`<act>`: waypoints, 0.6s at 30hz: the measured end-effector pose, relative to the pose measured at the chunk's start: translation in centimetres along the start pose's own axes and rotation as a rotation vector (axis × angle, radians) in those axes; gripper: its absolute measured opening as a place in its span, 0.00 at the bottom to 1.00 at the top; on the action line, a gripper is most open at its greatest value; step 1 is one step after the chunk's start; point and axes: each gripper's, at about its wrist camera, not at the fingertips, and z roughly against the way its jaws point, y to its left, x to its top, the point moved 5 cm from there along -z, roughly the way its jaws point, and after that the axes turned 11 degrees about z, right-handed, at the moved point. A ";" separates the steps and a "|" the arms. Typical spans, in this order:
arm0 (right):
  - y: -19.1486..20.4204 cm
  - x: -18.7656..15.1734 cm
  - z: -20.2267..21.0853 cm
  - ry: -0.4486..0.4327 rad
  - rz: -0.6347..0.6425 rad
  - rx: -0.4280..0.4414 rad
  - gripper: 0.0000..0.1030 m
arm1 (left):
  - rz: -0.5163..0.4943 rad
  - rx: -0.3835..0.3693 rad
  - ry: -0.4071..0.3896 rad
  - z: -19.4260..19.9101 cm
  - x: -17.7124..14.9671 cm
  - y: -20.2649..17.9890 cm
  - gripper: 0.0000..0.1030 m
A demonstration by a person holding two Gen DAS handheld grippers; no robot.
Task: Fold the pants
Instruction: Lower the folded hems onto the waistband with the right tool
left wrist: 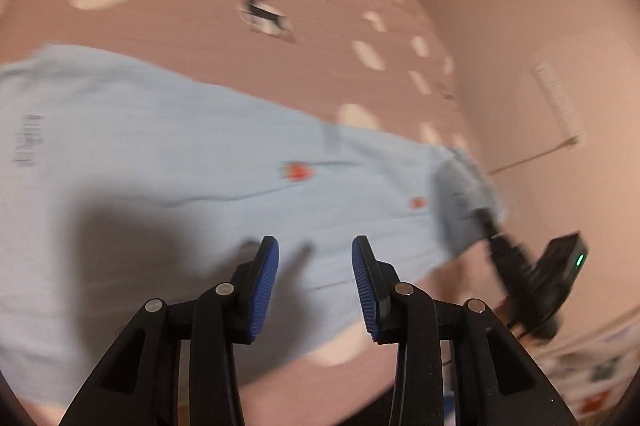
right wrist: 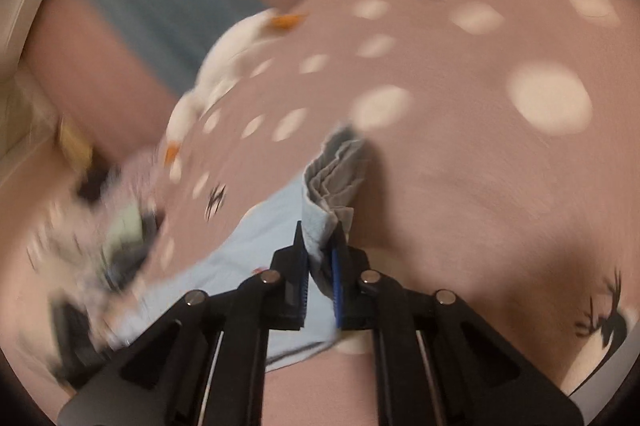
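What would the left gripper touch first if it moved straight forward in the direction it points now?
Most likely the light blue pants: the open left gripper points at their fabric spread on the dotted bedspread. Nothing else shows between, though blur leaves depth unclear.

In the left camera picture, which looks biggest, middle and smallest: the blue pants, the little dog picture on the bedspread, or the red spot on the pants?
1. pants
2. dog picture
3. red spot
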 end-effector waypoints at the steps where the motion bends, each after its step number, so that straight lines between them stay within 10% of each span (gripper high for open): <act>1: 2.8 0.1 -0.4 0.008 0.104 0.001 0.09 | 0.013 -0.043 0.026 -0.7 0.1 -1.0 0.41; 9: 13.8 -3.3 -3.2 0.032 0.488 0.020 0.10 | 0.041 -0.166 0.120 -4.0 0.3 -4.6 0.51; 18: 16.4 -6.8 -4.4 0.094 0.649 0.059 0.11 | 0.281 -0.284 0.178 -4.5 0.7 -0.1 0.53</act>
